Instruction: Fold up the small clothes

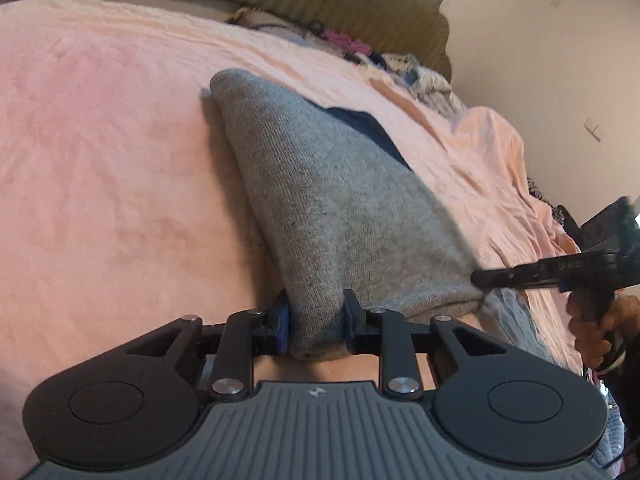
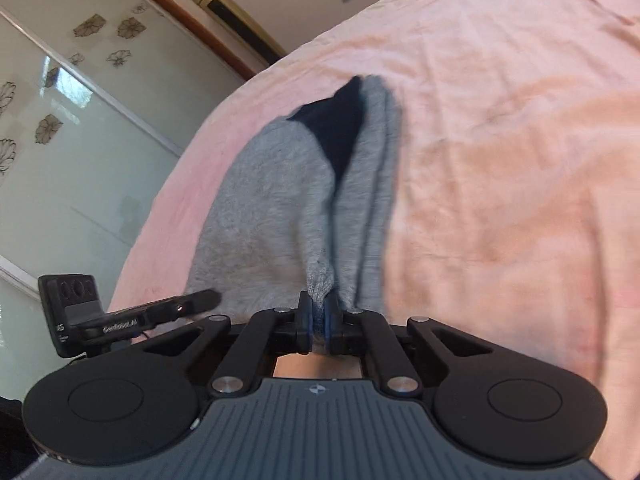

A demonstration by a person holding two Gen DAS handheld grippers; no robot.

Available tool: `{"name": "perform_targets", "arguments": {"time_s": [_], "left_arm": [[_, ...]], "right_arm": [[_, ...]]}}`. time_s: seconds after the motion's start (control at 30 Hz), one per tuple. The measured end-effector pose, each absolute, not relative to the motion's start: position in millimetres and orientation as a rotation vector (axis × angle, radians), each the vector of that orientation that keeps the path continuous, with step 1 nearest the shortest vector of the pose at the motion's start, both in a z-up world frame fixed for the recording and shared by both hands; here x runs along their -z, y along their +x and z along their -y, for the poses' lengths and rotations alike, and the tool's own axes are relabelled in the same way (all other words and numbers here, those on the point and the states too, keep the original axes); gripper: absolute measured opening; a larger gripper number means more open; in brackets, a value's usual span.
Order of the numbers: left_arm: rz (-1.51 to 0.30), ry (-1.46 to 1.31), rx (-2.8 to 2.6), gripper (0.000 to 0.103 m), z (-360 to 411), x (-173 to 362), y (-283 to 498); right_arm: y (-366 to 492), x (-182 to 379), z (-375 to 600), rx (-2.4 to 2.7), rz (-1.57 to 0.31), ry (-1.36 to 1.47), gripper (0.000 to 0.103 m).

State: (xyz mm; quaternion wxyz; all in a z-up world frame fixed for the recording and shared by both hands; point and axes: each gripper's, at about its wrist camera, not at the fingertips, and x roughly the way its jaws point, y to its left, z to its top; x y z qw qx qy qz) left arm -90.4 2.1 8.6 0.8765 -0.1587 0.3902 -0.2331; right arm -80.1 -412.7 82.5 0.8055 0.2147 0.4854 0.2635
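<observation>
**Two-point grip on a grey garment before a fold.**
The grey garment (image 1: 320, 200) lies on the pink bedspread (image 1: 100, 160), its near edge gathered. The left gripper (image 1: 316, 324) has its jaws partly closed on a thick bunch of that edge; the right gripper (image 2: 317, 320) is pinched nearly together on a thin corner (image 2: 320, 280). For a clean fold, both hands should likely lift evenly, keep the edge taut between them, and carry it over the dark panel (image 2: 336, 132) without twisting.
</observation>
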Motion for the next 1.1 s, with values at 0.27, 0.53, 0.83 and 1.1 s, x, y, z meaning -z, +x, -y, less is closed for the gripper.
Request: {"name": "perform_targets", "arguments": {"time_s": [0.27, 0.53, 0.83, 1.1], "left_arm": [[-0.745, -0.478, 0.497, 0.102, -55.5, -42.0, -89.0], [-0.844, -0.975, 0.476, 0.102, -71.6, -1.5, 26.9], [-0.869, -0.849, 0.546, 0.094, -14.5, 2.3, 77.0], [-0.905, -0.752, 0.508, 0.030, -21.6, -5.0, 81.5]], "right_arm": [[-63.8, -91.2, 427.5, -0.665, -0.967, 0.651, 0.082], [43.8, -88.4, 405.6, -0.656, -0.910, 0.672, 0.100], [97.6, -50.3, 360.8, -0.677, -0.977, 0.696, 0.089], [86.8, -65.8, 343.4, -0.708, -0.977, 0.659, 0.029]]}}
